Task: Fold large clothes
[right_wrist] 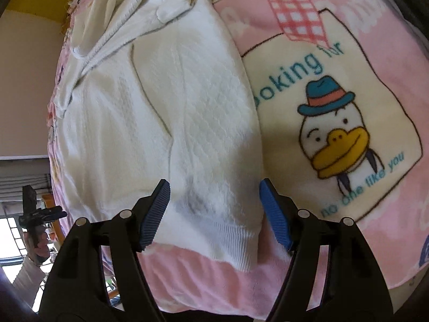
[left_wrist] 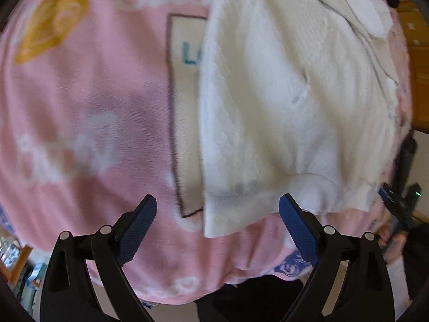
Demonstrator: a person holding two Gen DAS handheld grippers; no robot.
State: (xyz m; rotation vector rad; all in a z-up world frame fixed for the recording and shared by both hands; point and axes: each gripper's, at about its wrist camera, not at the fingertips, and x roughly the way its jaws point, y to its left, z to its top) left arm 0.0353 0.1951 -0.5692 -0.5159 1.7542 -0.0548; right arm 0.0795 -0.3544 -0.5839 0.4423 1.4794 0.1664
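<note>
A white textured garment [left_wrist: 281, 102] lies folded lengthwise on a pink cartoon blanket [left_wrist: 80, 94]. Its ribbed hem [left_wrist: 254, 204] points toward me. My left gripper [left_wrist: 217, 220] hovers open over the hem's near corner, and its blue pads touch no cloth. In the right wrist view the same garment [right_wrist: 166, 123] fills the left half. My right gripper [right_wrist: 214, 212] stands open astride the ribbed hem [right_wrist: 230, 241], one pad on each side, and the cloth lies flat between them. The collar end [right_wrist: 128, 8] lies bunched at the far side.
The blanket [right_wrist: 375, 53] bears a cream patch with a duck in a blue hat [right_wrist: 337, 139]. A hand with the other gripper [right_wrist: 34, 214] shows at the left edge. Beige floor [right_wrist: 24, 94] and wooden furniture [left_wrist: 418, 80] lie beyond the blanket's edges.
</note>
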